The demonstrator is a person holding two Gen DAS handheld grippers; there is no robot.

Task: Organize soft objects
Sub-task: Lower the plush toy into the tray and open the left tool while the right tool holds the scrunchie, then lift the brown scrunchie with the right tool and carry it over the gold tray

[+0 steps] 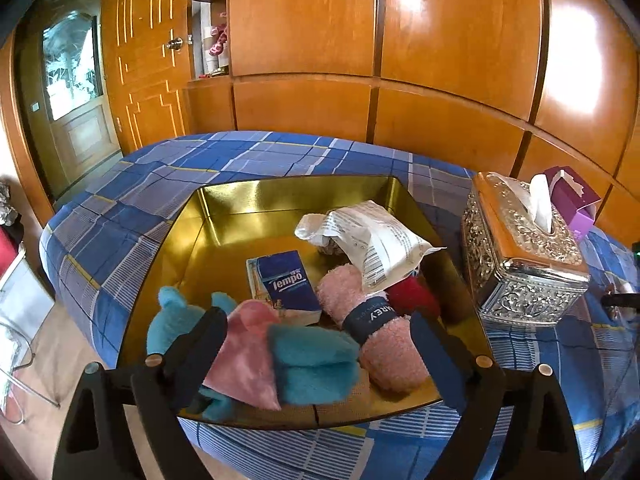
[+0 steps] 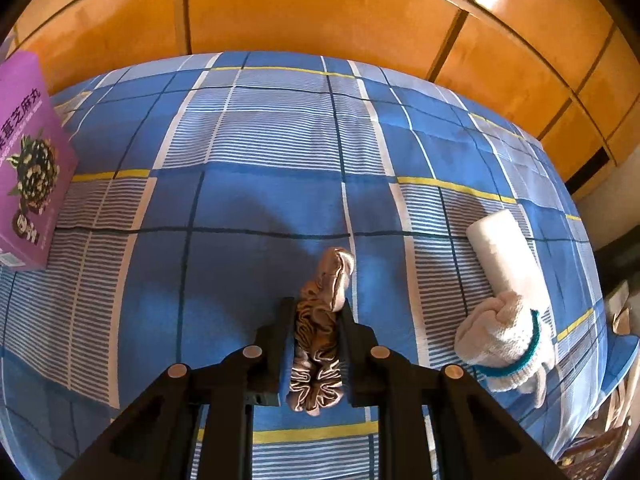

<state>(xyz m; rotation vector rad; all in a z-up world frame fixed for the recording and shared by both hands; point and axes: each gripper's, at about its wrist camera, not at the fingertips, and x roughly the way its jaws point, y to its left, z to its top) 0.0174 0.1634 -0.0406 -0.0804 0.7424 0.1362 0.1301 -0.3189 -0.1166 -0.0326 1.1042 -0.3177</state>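
Plaid bedspread (image 2: 280, 140) w/ gold tin (image 1: 224, 216) of soft items. L gripper (image 1: 320, 344) fingers wide, empty, above tin. R gripper (image 2: 316, 328) clamps satin scrunchie (image 2: 320, 320).

Ahead of your tool, glossy orange-brown wooden wardrobe panels (image 1: 460, 40) fill the far wall, dark seams dividing them into large squares, with bright patches of light glaring off the upper right panels. Beneath and in front of your tool spreads a bed (image 1: 248, 156) covered in a blue plaid sheet crossed by white stripes and thin yellow lines. To the far left of your tool stands a panelled wooden door (image 1: 140, 60) with a round metal knob, and beyond it a doorway with a frosted glass pane (image 1: 70, 68) letting in daylight. Between door and wardrobe, an open shelf niche (image 1: 210, 40) holds small items, too blurred to identify. Pale flooring (image 1: 52, 368) shows at lower left.
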